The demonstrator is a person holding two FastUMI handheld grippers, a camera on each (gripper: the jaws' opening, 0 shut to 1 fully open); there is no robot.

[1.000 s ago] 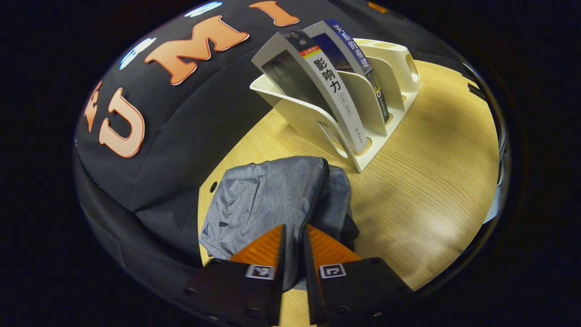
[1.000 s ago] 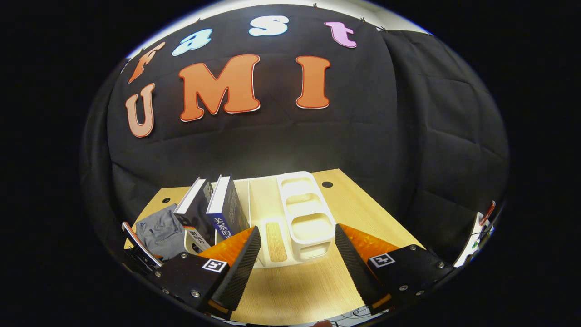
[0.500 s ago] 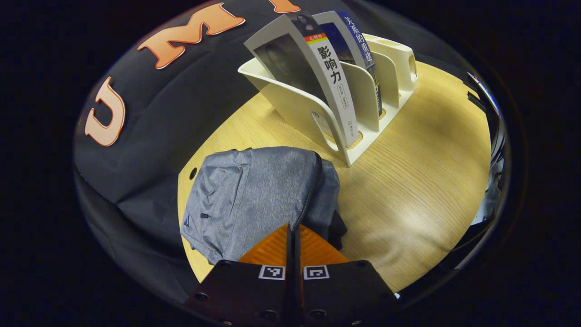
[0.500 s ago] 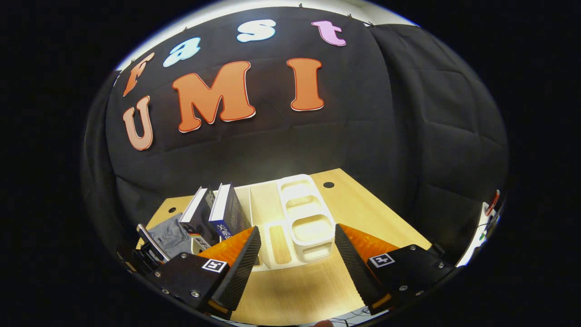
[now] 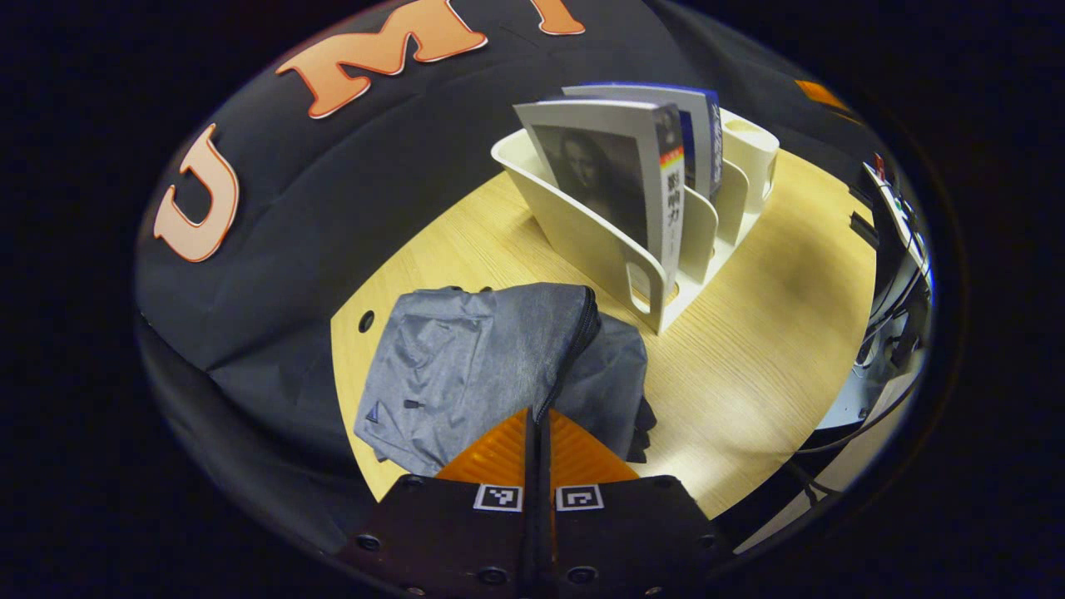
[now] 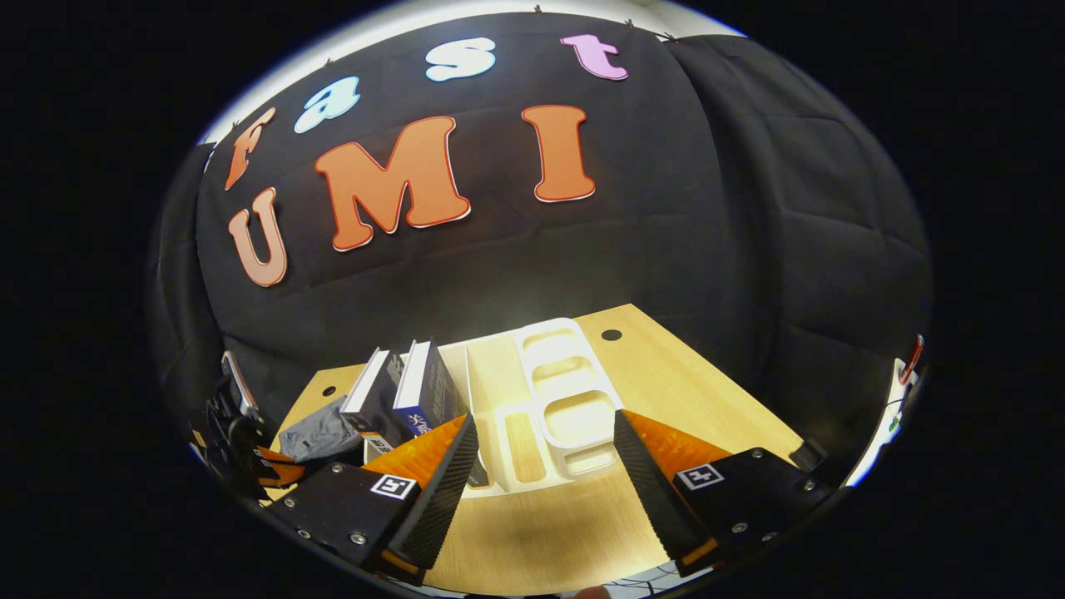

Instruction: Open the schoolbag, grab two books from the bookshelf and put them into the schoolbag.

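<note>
Tabletop (image 5: 749, 349): left tongs (image 5: 537, 433) pinch zipper (image 5: 570, 362).

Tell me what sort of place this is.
Most likely a staged recording booth set up as a study desk. A wooden table stands against a black cloth wall; on it sit a white bookshelf holding two books and a grey schoolbag.

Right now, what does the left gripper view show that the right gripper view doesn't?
Left gripper view: the zipper, with the left gripper jaws shut at its near end, and the front book's portrait cover. Right gripper view: the right gripper, jaws open, and the small compartments from above. Both: the grey schoolbag, two books, the white bookshelf, the wooden table.
</note>
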